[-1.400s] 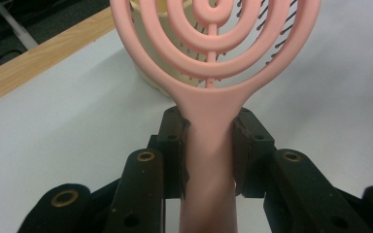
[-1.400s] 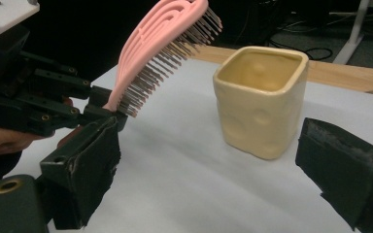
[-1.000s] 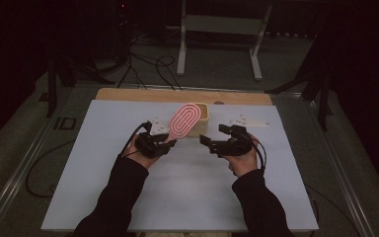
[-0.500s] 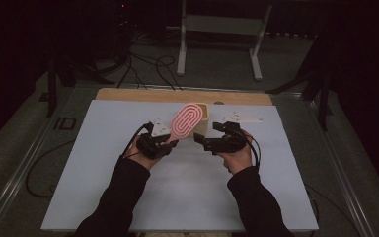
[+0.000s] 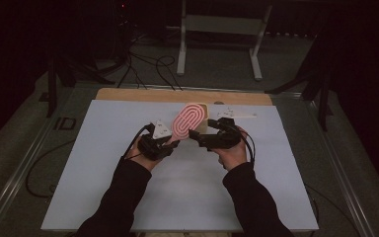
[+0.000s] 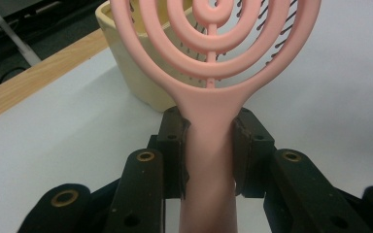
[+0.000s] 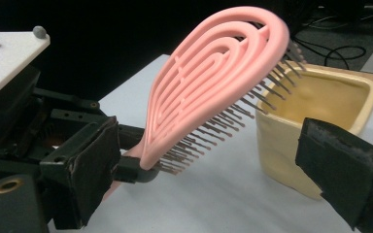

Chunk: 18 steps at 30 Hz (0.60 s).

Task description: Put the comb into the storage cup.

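Observation:
A pink oval hairbrush (image 5: 189,120) with dark bristles is held up off the white table (image 5: 128,187). My left gripper (image 6: 209,141) is shut on its handle, and the head (image 6: 209,43) rises above the jaws. In the high view the left gripper (image 5: 171,143) sits left of centre. My right gripper (image 5: 201,132) points left at the brush. Its jaws stand open and wide apart in the right gripper view (image 7: 209,145), with the bristle side of the brush (image 7: 209,87) between and ahead of them. A pale yellow square pot (image 7: 320,102) stands just behind the brush.
A wooden strip (image 5: 177,95) runs along the table's far edge. A flat white piece (image 5: 239,115) lies on the table right of the yellow pot (image 5: 205,114). Beyond the table are a metal stand (image 5: 222,24) and cables (image 5: 148,64) on the dark floor.
My right gripper has edged left, closer to the brush head. The left gripper and the brush have stayed where they were.

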{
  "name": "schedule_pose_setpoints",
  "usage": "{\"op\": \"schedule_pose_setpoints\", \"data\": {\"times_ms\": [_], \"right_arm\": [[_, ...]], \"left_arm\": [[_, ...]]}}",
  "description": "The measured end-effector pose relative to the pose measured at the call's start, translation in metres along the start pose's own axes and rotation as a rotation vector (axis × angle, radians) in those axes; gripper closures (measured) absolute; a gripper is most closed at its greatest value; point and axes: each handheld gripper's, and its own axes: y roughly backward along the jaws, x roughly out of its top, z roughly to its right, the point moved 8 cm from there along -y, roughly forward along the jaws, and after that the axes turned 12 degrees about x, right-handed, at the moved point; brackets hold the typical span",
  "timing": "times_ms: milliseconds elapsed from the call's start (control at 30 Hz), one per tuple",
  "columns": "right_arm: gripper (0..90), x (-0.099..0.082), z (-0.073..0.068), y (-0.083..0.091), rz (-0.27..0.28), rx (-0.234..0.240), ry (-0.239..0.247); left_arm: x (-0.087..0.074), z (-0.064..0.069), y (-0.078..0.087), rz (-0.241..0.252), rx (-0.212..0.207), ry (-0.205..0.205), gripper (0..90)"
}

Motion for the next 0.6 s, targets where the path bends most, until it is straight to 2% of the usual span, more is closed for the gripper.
{"op": "schedule_pose_setpoints", "data": {"times_ms": [600], "right_arm": [[10.2,0.006,0.002,-0.014,-0.017,0.008,-0.021]], "left_arm": [[0.003,0.008,0.002,0.025,0.0,-0.026,70.0]]}}
